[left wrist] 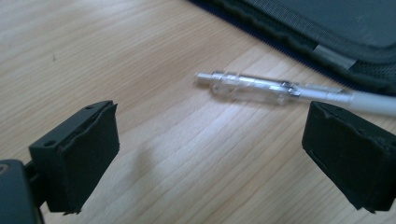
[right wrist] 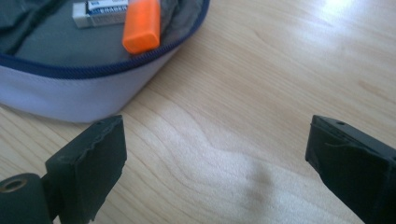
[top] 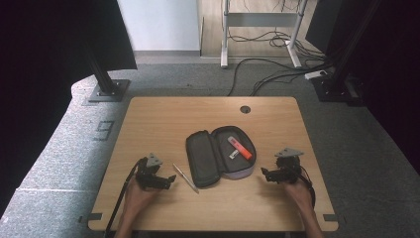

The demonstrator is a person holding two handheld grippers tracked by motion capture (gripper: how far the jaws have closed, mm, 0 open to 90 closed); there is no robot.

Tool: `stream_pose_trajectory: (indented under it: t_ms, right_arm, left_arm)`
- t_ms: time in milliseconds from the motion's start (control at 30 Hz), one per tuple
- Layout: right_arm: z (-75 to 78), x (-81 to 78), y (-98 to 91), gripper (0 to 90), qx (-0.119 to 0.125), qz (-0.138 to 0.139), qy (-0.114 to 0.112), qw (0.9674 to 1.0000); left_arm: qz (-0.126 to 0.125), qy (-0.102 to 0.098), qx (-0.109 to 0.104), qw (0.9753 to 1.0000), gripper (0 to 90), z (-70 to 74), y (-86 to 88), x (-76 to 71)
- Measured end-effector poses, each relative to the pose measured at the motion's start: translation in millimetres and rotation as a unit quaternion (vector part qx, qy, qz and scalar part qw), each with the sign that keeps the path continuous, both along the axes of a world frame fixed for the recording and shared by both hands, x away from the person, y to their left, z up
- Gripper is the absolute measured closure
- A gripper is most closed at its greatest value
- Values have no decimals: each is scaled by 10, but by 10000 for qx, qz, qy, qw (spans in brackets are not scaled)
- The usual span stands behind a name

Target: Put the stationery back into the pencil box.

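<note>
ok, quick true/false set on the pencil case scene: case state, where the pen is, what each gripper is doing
1. The pencil case lies open on the table. True.
2. The pen is inside the case. False: it lies on the table beside the case.
3. The left gripper is shut on the pen. False: its fingers are spread and hold nothing.
4. An orange highlighter lies in the case next to an eraser. True.
5. The right gripper is open over bare wood. True.
</note>
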State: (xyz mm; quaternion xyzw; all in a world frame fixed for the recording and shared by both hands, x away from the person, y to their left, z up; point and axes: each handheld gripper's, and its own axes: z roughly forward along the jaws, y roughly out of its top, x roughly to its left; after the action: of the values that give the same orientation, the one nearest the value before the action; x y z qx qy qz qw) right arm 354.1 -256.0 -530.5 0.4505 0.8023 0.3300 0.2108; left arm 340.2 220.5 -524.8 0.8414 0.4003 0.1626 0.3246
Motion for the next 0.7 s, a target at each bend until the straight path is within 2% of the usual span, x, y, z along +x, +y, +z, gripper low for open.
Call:
stream_pose_trajectory:
  t_ms: [300, 700]
  right_arm:
    - [-193, -33, -74, 56, 1, -129, 152, 9998]
    - [-235, -58, -131, 65, 179, -193, 164, 9995]
  left_arm:
    - [11, 10, -19, 10000, 39, 40, -138, 40]
    - [30, 106, 22, 9999, 42, -18, -345, 136]
